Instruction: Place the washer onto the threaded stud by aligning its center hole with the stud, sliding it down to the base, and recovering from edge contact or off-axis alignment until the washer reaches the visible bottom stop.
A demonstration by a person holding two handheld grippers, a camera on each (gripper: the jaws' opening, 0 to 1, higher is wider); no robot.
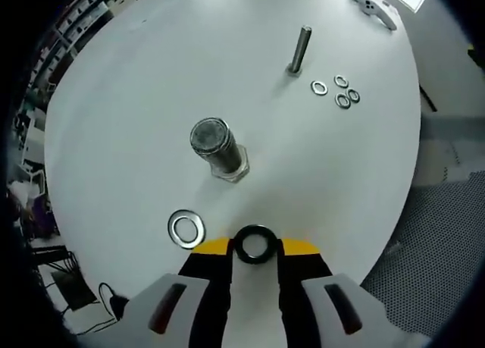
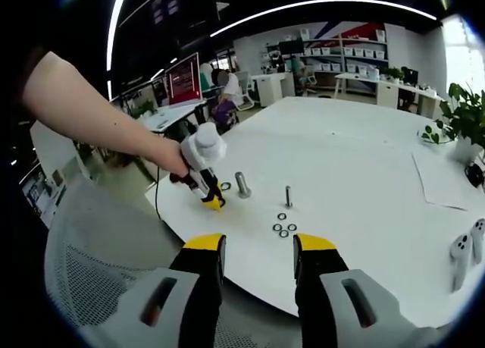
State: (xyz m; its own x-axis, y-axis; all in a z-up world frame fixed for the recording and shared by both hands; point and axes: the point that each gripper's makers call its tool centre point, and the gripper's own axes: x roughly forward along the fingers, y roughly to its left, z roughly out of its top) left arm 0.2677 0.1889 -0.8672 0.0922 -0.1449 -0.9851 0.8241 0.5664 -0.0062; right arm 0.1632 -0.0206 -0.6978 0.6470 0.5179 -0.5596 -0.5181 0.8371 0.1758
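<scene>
In the left gripper view my left gripper (image 1: 255, 245) is shut on a dark washer (image 1: 255, 243), held between the yellow-tipped jaws just above the white table (image 1: 136, 120). A thick threaded stud (image 1: 217, 148) on a hex base stands a little ahead of it. A bright loose washer (image 1: 186, 229) lies flat to the left of the jaws. In the right gripper view my right gripper (image 2: 258, 254) stands open with nothing in it, off the table's near edge. There the left gripper (image 2: 212, 202), in a person's hand, hovers beside the thick stud (image 2: 242, 184).
A thin upright bolt (image 1: 298, 50) stands farther back, with several small washers (image 1: 336, 91) beside it. A white controller (image 1: 373, 7) lies at the far edge. In the right gripper view a mesh chair (image 2: 83, 272) sits near the table, papers (image 2: 443, 177) and plants (image 2: 462, 120) at right.
</scene>
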